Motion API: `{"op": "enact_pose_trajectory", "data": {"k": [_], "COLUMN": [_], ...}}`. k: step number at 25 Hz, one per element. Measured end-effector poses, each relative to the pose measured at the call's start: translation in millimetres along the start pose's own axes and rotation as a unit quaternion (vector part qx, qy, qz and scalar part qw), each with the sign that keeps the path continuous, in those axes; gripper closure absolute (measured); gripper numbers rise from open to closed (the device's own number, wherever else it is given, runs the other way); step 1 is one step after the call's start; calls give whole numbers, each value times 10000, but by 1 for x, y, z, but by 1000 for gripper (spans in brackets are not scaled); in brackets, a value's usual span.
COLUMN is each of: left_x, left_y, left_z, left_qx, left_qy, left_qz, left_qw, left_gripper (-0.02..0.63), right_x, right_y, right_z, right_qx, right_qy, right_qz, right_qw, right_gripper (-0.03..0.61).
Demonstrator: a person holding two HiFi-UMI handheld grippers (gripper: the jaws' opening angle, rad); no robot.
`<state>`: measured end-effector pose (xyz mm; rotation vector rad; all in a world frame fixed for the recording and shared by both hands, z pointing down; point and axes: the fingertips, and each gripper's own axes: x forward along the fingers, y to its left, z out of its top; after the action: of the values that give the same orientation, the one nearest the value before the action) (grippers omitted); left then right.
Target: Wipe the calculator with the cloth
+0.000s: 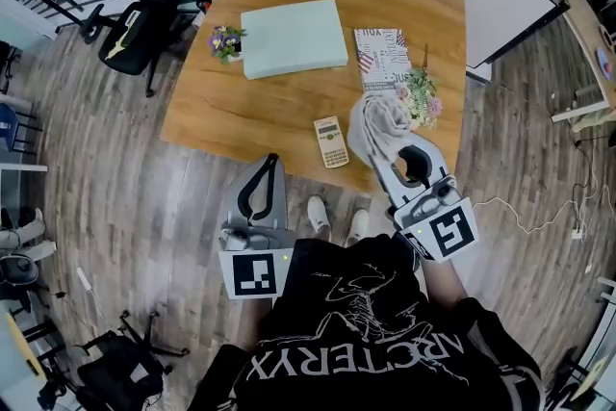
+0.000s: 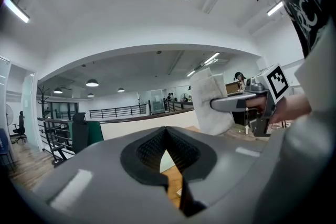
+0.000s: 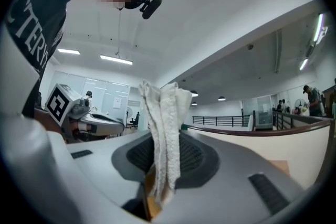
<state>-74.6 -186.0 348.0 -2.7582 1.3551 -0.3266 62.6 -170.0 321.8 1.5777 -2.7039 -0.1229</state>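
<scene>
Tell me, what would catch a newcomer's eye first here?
A white cloth dangles from the right gripper, pinched between its jaws over the near edge of the wooden table. Just left of it lies a small calculator, while the left gripper hangs shut and empty short of the table.

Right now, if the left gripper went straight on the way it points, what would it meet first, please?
Likely the pale green box: the left gripper, shut and empty, aims across the table toward it. Height is unclear, so it might catch the table's near edge first.
</scene>
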Motion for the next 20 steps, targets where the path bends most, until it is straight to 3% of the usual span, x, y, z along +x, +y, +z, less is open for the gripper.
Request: {"op": "enact_pose_trajectory", "data": {"k": [11, 14, 17, 20], "left_x": [15, 14, 9, 3], "left_y": [-2, -3, -3, -1], "left_z": [12, 14, 10, 5], "left_qx": [82, 68, 61, 99], "left_qy": [-95, -111, -26, 82], "left_qz": [299, 385, 474, 583], "left_qw": [9995, 9992, 9989, 9982], "left_gripper": [604, 604, 604, 604], "right_x": [7, 13, 30, 64], "right_y": [-22, -24, -25, -28], "right_z": [2, -15, -61, -119], "right_qx": [-359, -725, -990, -1821], "right_qy": [-41, 337, 1261, 1982], "right_qz": [204, 408, 743, 1246], "right_qw": [9991, 9960, 9843, 9550], "right_gripper": [486, 486, 486, 486]}}
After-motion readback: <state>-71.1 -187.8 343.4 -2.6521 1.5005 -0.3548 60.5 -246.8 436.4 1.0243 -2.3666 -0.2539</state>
